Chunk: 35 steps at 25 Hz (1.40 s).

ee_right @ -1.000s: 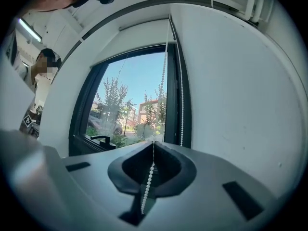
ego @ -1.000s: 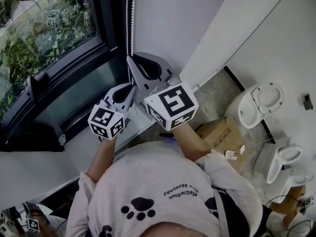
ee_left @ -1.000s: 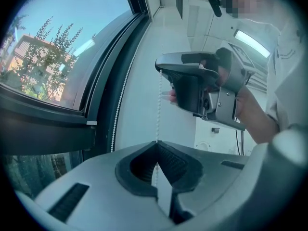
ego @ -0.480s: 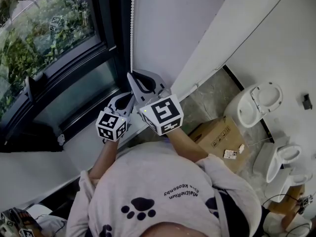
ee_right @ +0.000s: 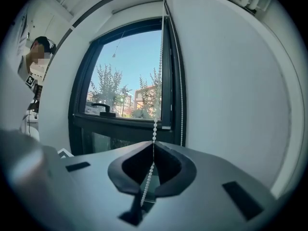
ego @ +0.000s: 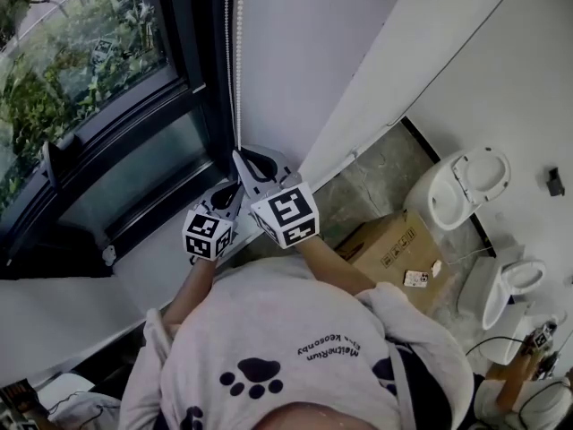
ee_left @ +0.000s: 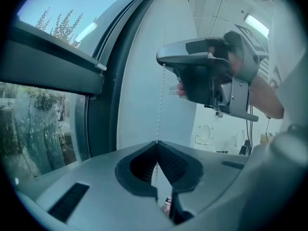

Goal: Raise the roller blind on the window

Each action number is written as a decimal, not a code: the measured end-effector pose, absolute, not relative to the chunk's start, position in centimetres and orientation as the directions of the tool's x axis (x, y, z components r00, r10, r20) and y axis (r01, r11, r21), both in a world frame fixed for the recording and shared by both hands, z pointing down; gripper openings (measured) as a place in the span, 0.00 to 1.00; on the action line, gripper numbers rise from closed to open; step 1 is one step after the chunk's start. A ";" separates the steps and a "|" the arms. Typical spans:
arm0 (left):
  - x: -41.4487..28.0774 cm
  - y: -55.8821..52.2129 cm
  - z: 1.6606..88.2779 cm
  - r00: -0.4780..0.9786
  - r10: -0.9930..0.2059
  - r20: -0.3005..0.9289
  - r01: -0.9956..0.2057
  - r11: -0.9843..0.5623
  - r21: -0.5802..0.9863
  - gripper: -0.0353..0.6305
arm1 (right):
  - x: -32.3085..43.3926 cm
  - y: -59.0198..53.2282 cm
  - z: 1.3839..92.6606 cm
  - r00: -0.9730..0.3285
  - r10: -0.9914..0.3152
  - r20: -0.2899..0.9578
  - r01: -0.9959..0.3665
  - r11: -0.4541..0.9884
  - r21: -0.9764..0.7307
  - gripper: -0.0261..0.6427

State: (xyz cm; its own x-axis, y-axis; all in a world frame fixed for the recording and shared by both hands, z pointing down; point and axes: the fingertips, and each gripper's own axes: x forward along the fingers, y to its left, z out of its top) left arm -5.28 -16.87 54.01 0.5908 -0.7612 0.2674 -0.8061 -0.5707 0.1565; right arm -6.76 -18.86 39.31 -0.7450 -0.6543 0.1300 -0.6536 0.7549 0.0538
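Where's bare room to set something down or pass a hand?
Free: white ledge under the window frame; floor strip between wall and cardboard box. Crowded: the corner, left gripper and right gripper shut on the bead chain; toilets past the box.

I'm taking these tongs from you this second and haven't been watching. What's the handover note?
Left tongs: shut on the bead chain, near the window's lower frame.
Right tongs: shut on the same chain, just above the left.
Window: the glass shows uncovered in the right gripper view, with no blind fabric in sight.
Done: the blind looks raised; whether fully, I cannot tell.
Left: probably check the top of the window. If fabric shows, pull the chain further, then release both tongs.
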 end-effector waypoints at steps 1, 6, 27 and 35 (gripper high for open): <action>-5.4 -16.8 54.4 0.584 -0.765 0.271 -0.811 -0.565 0.154 0.07 | -6.8 -18.8 39.8 -0.746 -0.652 0.137 -0.653 0.756 0.049 0.05; -5.7 -16.6 54.6 0.562 -0.788 0.252 -0.826 -0.549 0.125 0.07 | -6.9 -18.4 40.0 -0.746 -0.655 0.122 -0.655 0.754 0.047 0.06; -8.4 -15.2 41.5 0.491 -0.871 0.008 -0.857 -0.481 0.185 0.06 | -5.4 -17.9 38.1 -0.690 -0.721 0.054 -0.714 0.691 0.110 0.19; -8.6 -14.3 38.8 0.424 -0.905 -0.027 -0.894 -0.423 0.145 0.06 | -2.8 -17.3 36.9 -0.605 -0.796 0.002 -0.787 0.599 0.144 0.20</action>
